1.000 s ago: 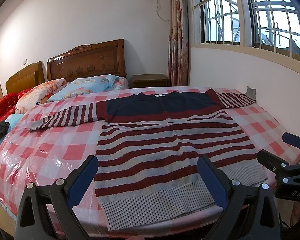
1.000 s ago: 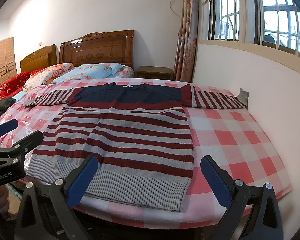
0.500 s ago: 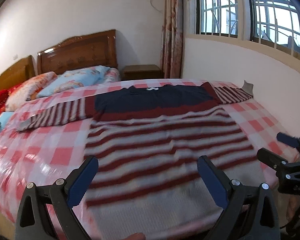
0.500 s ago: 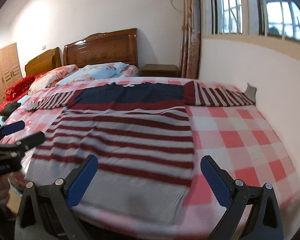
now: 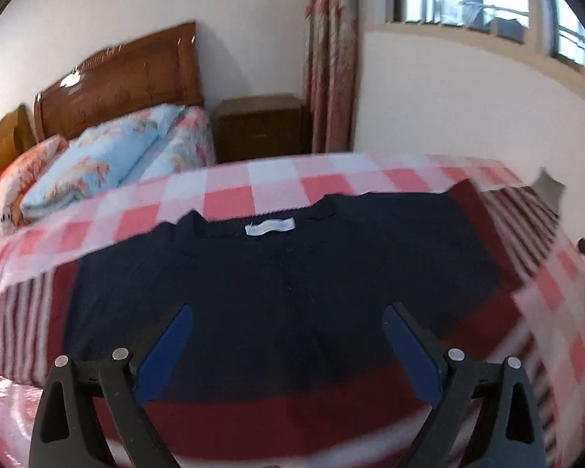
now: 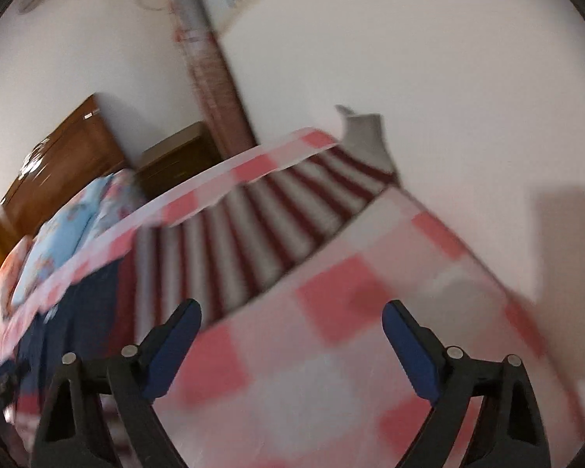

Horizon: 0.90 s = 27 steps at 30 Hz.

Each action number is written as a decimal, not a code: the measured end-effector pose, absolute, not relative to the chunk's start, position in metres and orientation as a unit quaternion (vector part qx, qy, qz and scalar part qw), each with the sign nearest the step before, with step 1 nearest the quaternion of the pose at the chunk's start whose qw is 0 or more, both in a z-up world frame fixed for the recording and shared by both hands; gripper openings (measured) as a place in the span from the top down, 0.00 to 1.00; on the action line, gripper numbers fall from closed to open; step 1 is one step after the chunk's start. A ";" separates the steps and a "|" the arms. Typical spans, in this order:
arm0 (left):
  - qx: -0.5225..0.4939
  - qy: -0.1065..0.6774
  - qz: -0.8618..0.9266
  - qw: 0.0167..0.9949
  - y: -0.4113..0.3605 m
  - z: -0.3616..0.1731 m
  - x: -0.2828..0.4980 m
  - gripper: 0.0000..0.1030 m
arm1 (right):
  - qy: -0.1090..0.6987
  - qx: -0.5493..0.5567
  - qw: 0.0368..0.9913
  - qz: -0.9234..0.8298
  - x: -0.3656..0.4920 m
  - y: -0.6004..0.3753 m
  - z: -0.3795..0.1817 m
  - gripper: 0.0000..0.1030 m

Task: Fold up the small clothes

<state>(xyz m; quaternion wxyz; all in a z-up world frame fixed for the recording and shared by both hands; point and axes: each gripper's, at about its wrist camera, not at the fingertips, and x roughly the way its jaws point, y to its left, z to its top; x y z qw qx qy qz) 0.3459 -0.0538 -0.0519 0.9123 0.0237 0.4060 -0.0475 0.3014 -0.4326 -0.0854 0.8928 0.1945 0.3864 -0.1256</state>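
Left claw (image 5: 288, 325) wide, holding nothing, over the navy yoke of the sweater (image 5: 284, 273), which lies flat on the checked bed (image 5: 277, 183), white label (image 5: 270, 227) ahead. Right claw (image 6: 291, 321) wide, empty, over bare bedspread just beside the striped sleeve (image 6: 261, 226). Both views blurred.

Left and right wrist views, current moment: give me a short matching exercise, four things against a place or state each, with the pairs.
Things:
1. sweater
2. white neck label
3. bedside cabinet
4. left gripper

Places or states:
A. stands between the headboard and the curtain
B. jaws wide apart, holding nothing, over the navy part
C. lies spread flat on the checked bedcover
D. sits inside the collar

Pairs: 1-C, 2-D, 3-A, 4-B
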 end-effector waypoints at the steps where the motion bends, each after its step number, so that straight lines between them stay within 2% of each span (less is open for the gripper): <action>1: 0.019 0.414 -0.044 0.909 -0.054 -0.058 0.354 0.05 | 0.389 0.199 0.889 -0.135 0.312 -0.441 -0.089 0.00; 3: 0.012 0.430 -0.037 0.902 -0.052 -0.070 0.367 0.10 | 0.394 0.214 0.880 -0.157 0.333 -0.455 -0.097 0.00; 7: 0.007 0.434 -0.034 0.900 -0.049 -0.076 0.377 0.11 | 0.398 0.210 0.875 -0.178 0.363 -0.465 -0.103 0.00; 11: 0.004 0.443 -0.027 0.896 -0.046 -0.081 0.385 0.09 | 0.405 0.153 0.882 -0.186 0.385 -0.455 -0.104 0.00; 14: 0.006 0.447 -0.014 0.894 -0.046 -0.083 0.385 0.01 | 0.406 0.138 0.883 -0.188 0.388 -0.452 -0.100 0.00; 18: 0.000 0.452 -0.008 0.892 -0.044 -0.084 0.386 0.00 | 0.348 0.199 0.895 -0.194 0.354 -0.461 -0.088 0.00; 21: -0.004 0.454 -0.003 0.891 -0.045 -0.084 0.388 0.00 | 0.282 0.210 0.921 -0.166 0.316 -0.449 -0.054 0.00; 25: -0.006 0.463 -0.006 0.886 -0.044 -0.082 0.394 0.00 | 0.209 0.118 0.968 -0.078 0.290 -0.389 0.004 0.00; 26: -0.006 0.470 -0.017 0.882 -0.042 -0.081 0.395 0.02 | 0.194 0.069 0.977 -0.051 0.285 -0.361 0.019 0.00; 27: -0.020 0.476 -0.033 0.879 -0.035 -0.077 0.394 0.09 | 0.187 0.019 0.982 -0.026 0.279 -0.331 0.030 0.00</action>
